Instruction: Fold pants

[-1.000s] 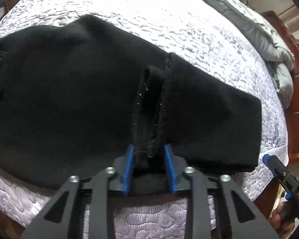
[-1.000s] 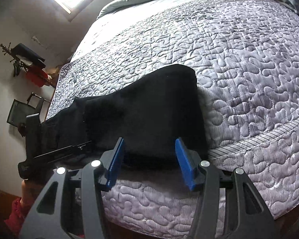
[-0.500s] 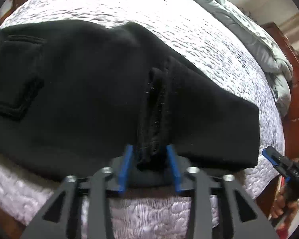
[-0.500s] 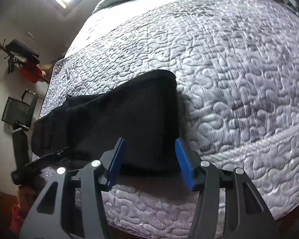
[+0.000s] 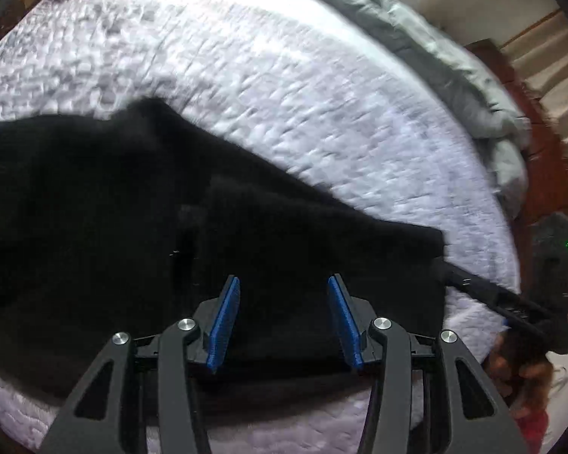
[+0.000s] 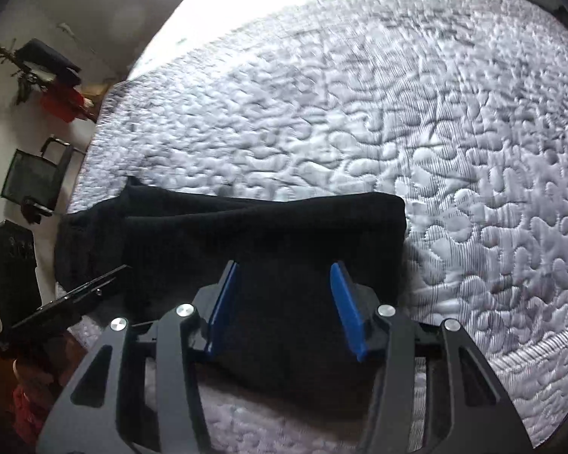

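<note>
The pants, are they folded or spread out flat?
Folded. The pants lie doubled on the bed, one layer stacked over another, ending in a rounded fold edge.

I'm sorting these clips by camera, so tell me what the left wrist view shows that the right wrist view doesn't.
Only the left wrist view shows the crumpled grey duvet at the bed's far side, plus the right gripper coming in from the right edge. Only the right wrist view shows the mesh chair by the wall and the left gripper. Both show the black pants on the quilted bedspread, with blue-padded fingers apart.
</note>
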`<state>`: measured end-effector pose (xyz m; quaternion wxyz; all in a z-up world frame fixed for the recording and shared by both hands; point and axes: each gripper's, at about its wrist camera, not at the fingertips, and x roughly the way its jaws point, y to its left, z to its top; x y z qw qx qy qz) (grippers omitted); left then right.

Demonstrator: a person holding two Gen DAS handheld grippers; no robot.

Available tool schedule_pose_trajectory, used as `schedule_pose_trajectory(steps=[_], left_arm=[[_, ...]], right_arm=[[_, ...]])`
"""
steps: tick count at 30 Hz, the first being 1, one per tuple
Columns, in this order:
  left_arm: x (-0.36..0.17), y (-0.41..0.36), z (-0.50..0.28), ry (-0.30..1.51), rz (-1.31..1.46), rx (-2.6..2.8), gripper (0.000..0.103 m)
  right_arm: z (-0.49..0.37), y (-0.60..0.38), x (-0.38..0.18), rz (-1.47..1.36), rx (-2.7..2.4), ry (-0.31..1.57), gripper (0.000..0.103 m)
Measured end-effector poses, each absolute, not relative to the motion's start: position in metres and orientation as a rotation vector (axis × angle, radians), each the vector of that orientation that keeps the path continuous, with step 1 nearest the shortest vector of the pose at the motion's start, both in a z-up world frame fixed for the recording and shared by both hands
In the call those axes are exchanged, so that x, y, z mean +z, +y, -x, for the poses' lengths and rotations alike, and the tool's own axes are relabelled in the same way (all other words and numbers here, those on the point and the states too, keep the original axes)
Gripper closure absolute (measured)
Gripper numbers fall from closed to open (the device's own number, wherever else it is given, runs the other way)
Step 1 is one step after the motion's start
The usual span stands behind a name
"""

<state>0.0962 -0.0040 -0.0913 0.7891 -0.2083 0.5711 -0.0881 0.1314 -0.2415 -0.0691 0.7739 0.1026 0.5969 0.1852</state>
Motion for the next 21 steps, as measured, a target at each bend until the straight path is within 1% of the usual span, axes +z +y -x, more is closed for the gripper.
schedule_pose_trajectory(steps=[1,3,5,7,8,9,10,11,12,14,16,17,20,21], left_arm=[[-0.103,0.001,-0.097,1.256,0.462,-0.181,0.059],[-0.111,0.008,-0.093,1.255,0.474,-0.183,0.068],[-0.111,0.003,-0.092,1.259,0.467,-0.186,0.07],[-0.107,-0.004,-0.098,1.263,0.463,-0.193,0.07],[-0.104,-0.006,-0.1,1.267,0.471,-0.189,0.069],[-0.101,-0.005,-0.098,1.272,0.477,-0.181,0.064],[-0.094,-0.006,-0.092,1.268,0.477,-0.178,0.06],[-0.092,-0.007,-0.088,1.258,0.466,-0.177,0.053],[-0.086,-0.007,-0.082,1.242,0.446,-0.177,0.049],[-0.081,-0.018,-0.072,1.223,0.384,-0.175,0.047],[-0.086,-0.024,-0.065,1.233,0.355,-0.192,0.047],[-0.093,-0.024,-0.063,1.245,0.347,-0.184,0.047],[-0.1,-0.025,-0.062,1.225,0.326,-0.173,0.047],[-0.101,-0.028,-0.063,1.224,0.301,-0.172,0.047]], right_arm=[[-0.135,-0.242,-0.076,-0.222,0.389,1.309,0.059],[-0.14,-0.245,-0.094,-0.251,0.379,1.346,0.06],[-0.14,-0.247,-0.104,-0.275,0.381,1.349,0.06],[-0.139,-0.248,-0.1,-0.287,0.39,1.342,0.058],[-0.137,-0.249,-0.095,-0.295,0.395,1.335,0.057],[-0.134,-0.252,-0.089,-0.303,0.394,1.323,0.055],[-0.128,-0.255,-0.082,-0.303,0.393,1.31,0.05],[-0.118,-0.258,-0.072,-0.29,0.395,1.288,0.049],[-0.114,-0.259,-0.068,-0.283,0.395,1.28,0.049],[-0.096,-0.263,-0.06,-0.273,0.401,1.272,0.049],[-0.083,-0.266,-0.06,-0.291,0.409,1.275,0.049],[-0.077,-0.27,-0.065,-0.309,0.393,1.294,0.049],[-0.074,-0.275,-0.087,-0.329,0.356,1.344,0.056],[-0.073,-0.276,-0.095,-0.338,0.343,1.357,0.056]])
